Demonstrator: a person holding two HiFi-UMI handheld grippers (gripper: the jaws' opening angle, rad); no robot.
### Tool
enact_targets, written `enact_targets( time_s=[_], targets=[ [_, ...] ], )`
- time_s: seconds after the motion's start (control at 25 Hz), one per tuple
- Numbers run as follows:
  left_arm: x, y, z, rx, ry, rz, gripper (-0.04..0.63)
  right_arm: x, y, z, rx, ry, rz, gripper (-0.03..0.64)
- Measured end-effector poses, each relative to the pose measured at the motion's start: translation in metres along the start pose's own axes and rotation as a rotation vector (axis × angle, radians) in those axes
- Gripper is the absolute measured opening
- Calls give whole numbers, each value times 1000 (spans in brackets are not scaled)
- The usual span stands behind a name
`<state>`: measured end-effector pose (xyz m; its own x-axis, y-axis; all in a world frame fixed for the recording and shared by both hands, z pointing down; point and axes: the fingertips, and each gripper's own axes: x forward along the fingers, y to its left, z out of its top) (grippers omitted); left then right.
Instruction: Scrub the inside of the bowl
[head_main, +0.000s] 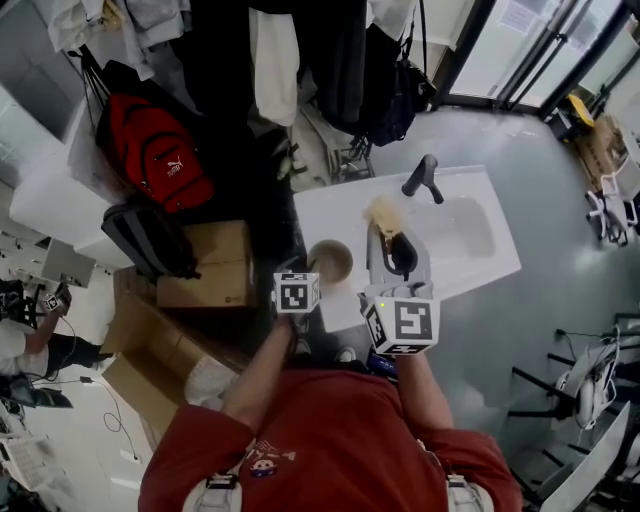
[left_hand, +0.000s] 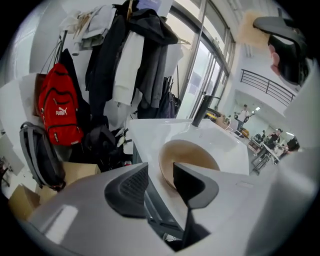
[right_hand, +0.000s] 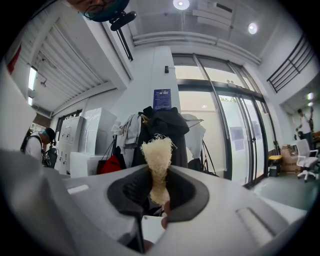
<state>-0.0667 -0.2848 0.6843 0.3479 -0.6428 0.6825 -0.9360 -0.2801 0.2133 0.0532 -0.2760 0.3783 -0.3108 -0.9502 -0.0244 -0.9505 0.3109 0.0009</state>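
A tan bowl (head_main: 331, 262) stands on the white counter (head_main: 325, 215), left of the sink basin (head_main: 462, 230). In the left gripper view the bowl (left_hand: 192, 156) lies just beyond my left gripper (left_hand: 161, 181), whose jaws stand open with nothing between them. The left gripper (head_main: 305, 275) sits at the bowl's near rim in the head view. My right gripper (right_hand: 159, 192) is shut on a pale, fibrous scrubber (right_hand: 158, 157) that sticks out past the jaws. In the head view the scrubber (head_main: 385, 213) hangs over the basin's left edge, right of the bowl.
A black faucet (head_main: 423, 178) stands at the back of the basin. Left of the counter are a red backpack (head_main: 155, 150), a dark bag (head_main: 150, 240) and cardboard boxes (head_main: 205, 265). Coats (head_main: 300, 60) hang behind the sink. A person (head_main: 30, 345) crouches at far left.
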Motion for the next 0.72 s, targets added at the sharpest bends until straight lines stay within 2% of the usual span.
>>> enact_targets(
  time_s=[0.24,0.32,0.72],
  targets=[
    [4,-6,-4,-15,22,-16,144,0,-1,-1,-1,1,-6,75],
    [8,-6,-9,-22,27,-11,113,-1,-2,-1,-1,-2,-8,75],
    [7,-2,-9,-38,28,28,42,-1,-8,-2,2,0,-19,75]
  ],
)
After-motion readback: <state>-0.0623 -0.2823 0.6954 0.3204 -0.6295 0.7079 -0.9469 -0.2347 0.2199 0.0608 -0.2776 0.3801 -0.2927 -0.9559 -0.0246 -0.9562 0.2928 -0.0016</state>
